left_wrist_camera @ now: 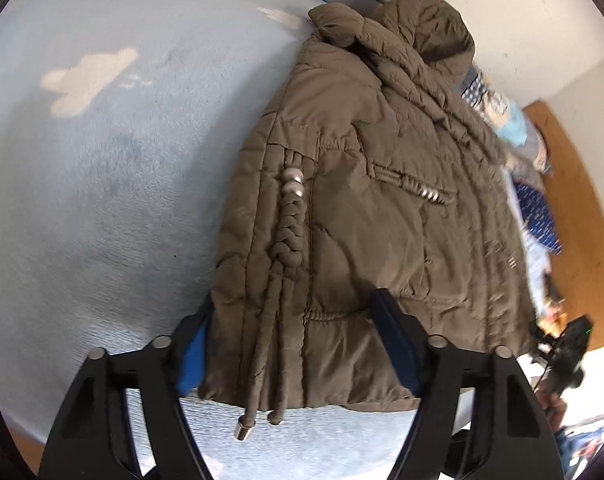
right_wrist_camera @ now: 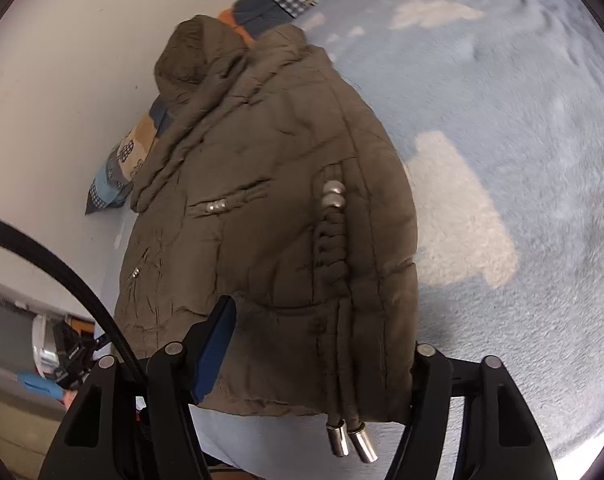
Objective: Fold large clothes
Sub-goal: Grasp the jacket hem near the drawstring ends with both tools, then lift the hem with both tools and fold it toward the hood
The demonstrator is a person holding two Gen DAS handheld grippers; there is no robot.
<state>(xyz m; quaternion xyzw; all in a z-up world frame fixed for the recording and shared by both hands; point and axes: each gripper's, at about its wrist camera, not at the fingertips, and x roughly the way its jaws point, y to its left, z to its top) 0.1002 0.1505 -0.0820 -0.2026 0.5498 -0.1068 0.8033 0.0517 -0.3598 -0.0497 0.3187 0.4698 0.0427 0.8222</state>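
Both claws grip the hem of a folded olive jacket on a bed.

The jacket (left_wrist_camera: pixel 366 184) fills the frame's centre, lying on a pale blue blanket (left_wrist_camera: pixel 101 200) with white clouds, hood at the top. The left claw (left_wrist_camera: pixel 293 344) pinches the hem at the bottom; the right claw (right_wrist_camera: pixel 318 364) likewise clamps the hem, beside two metal-tipped drawcords (right_wrist_camera: pixel 352 440). A patterned pillow (right_wrist_camera: pixel 117 176) lies at left.
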